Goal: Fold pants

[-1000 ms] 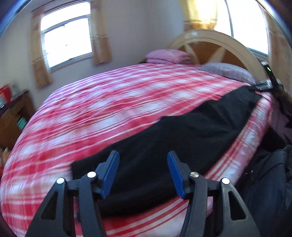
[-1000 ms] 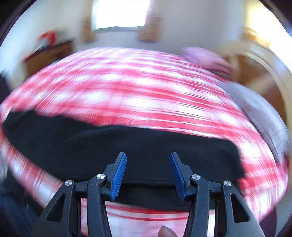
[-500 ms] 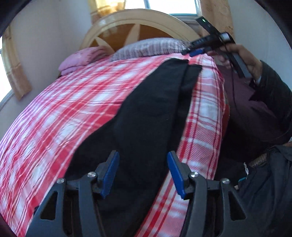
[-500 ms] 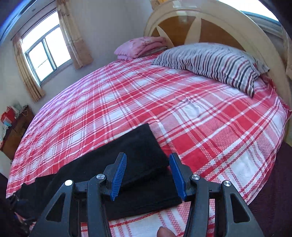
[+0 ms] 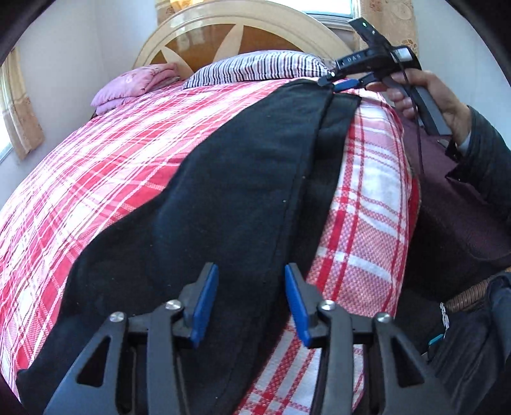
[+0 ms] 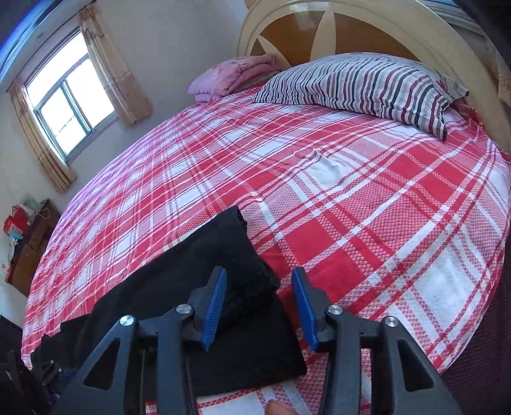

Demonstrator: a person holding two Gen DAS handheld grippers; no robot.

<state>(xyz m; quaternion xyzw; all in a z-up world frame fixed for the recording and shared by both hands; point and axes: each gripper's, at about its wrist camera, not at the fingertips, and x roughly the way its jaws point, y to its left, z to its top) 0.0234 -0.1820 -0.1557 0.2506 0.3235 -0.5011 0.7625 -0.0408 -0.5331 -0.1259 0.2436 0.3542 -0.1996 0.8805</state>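
Observation:
Black pants (image 5: pixel 242 178) lie lengthwise along the near edge of the red plaid bed (image 5: pixel 95 166), one leg folded over the other. My left gripper (image 5: pixel 250 306) hovers low over the wide waist end. Its jaws are closing, with black cloth below and between the blue pads (image 5: pixel 204 303), which do not press on it. In the right wrist view the cuff end of the pants (image 6: pixel 217 255) sits under my right gripper (image 6: pixel 260 306). Its jaws are closing too, around the upper cuff's corner, with a gap on both sides. A hand (image 5: pixel 428 95) holds the right gripper (image 5: pixel 346 84) at the far cuffs.
A striped pillow (image 6: pixel 367 83) and a folded pink blanket (image 6: pixel 236 76) lie by the round headboard (image 6: pixel 319 28). A curtained window (image 6: pixel 70 95) and a wooden cabinet (image 6: pixel 32 242) are on the left. A dark sleeve (image 5: pixel 485 166) and dark clothing flank the bed's near side.
Both grippers swung along the bed and settled lower over the pants, the left at the waist, the right at the cuffs. Both pairs of jaws now stand narrower than before.

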